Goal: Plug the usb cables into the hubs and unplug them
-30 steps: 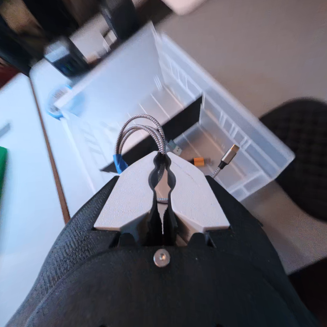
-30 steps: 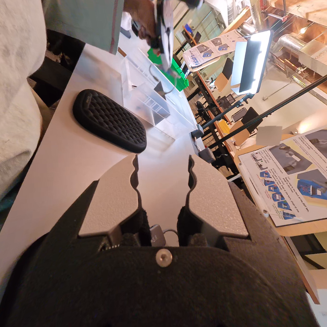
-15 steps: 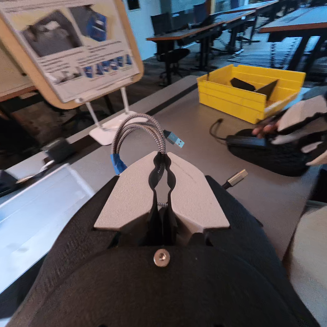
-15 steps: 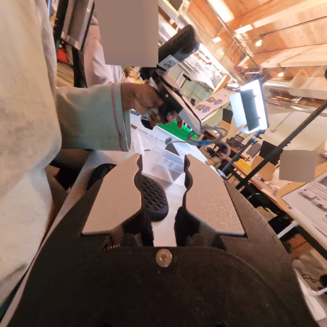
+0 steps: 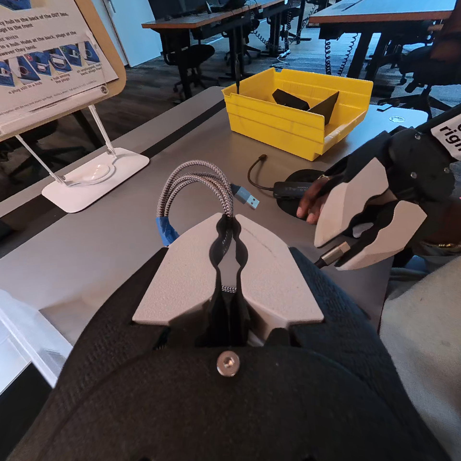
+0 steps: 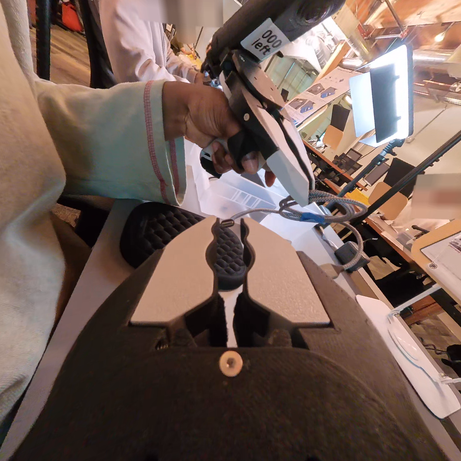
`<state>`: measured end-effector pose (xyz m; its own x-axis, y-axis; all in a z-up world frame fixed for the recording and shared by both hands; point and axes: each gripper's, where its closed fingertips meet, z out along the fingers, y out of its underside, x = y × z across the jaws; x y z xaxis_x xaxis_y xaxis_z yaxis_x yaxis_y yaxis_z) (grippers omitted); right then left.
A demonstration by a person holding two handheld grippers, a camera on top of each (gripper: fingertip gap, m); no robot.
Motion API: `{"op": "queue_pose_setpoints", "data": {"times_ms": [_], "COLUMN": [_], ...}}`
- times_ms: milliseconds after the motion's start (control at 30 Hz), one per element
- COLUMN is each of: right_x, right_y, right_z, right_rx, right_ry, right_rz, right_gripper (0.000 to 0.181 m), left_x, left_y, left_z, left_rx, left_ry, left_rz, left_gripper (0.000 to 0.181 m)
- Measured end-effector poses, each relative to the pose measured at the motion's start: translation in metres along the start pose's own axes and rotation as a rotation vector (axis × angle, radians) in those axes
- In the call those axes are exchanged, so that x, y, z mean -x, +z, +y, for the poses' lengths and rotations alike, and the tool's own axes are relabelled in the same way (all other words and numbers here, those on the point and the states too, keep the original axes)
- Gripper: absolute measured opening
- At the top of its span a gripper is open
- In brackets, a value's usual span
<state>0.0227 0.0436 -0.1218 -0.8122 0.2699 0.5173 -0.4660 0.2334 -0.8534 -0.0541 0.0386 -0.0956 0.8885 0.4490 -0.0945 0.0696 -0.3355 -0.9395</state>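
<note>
Left gripper point(image 5: 228, 219) clamped tight on a coiled braided cable point(image 5: 197, 184), bundle taped blue, held above the grey table point(image 5: 99, 239). Flat plug point(image 5: 245, 198) sticks out free; the small silver plug point(image 5: 334, 254) dangles right at the tips of the right gripper point(image 6: 229, 223), which stands narrowly parted, nothing pinched yet.

Judgement: close the right one squarely on the metal shell, not the braid (the plug is small and would twist), then carry it to the hub point(image 5: 290, 190) lying on the black pad point(image 5: 296, 212).

Yellow bin point(image 5: 287, 119): only black dividers visible. Clear bin point(image 6: 239, 197): contents not visible.
</note>
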Motion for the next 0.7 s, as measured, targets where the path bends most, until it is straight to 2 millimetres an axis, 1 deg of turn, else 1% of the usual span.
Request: {"op": "queue_pose_setpoints", "data": {"times_ms": [133, 300, 400, 433, 500, 533, 567, 600, 633, 667, 700], "right_x": [0.002, 0.002, -0.002, -0.005, -0.017, -0.025, -0.034, -0.043, -0.051, -0.059, -0.065], "right_y": [0.002, 0.003, 0.001, -0.001, -0.006, -0.01, -0.015, -0.021, -0.026, -0.031, -0.035], "right_z": [-0.001, 0.005, 0.001, -0.002, -0.006, -0.008, -0.009, -0.008, -0.007, -0.006, -0.006], "right_rx": [-0.005, 0.04, 0.018, -0.007, -0.077, -0.121, -0.169, -0.216, -0.261, -0.304, -0.342], "right_ry": [-0.014, -0.038, -0.019, 0.011, 0.13, 0.211, 0.298, 0.385, 0.466, 0.536, 0.595], "right_rz": [-0.003, -0.004, 0.015, 0.03, 0.068, 0.089, 0.11, 0.13, 0.146, 0.156, 0.163], "right_gripper": [0.012, 0.009, 0.009, 0.01, 0.009, 0.009, 0.009, 0.009, 0.009, 0.009, 0.009], "left_x": [-0.002, -0.002, -0.003, -0.003, -0.002, -0.002, -0.005, -0.011, -0.023, -0.041, -0.06], "left_y": [0.002, 0.002, 0.003, 0.003, 0.001, -0.003, -0.009, -0.018, -0.028, -0.037, -0.044], "left_z": [0.003, 0.004, 0.004, 0.003, -0.006, -0.014, -0.025, -0.036, -0.044, -0.047, -0.047], "left_rx": [0.012, 0.017, 0.01, -0.005, -0.084, -0.159, -0.26, -0.371, -0.472, -0.546, -0.584], "left_ry": [-0.003, -0.004, 0.011, 0.021, 0.044, 0.068, 0.092, 0.111, 0.117, 0.103, 0.059], "left_rz": [0.013, 0.018, 0.02, 0.017, 0.005, 0.0, -0.004, 0.012, 0.072, 0.182, 0.324], "left_gripper": [0.004, 0.004, 0.005, 0.011, 0.037, 0.048, 0.053, 0.053, 0.05, 0.042, 0.039]}}
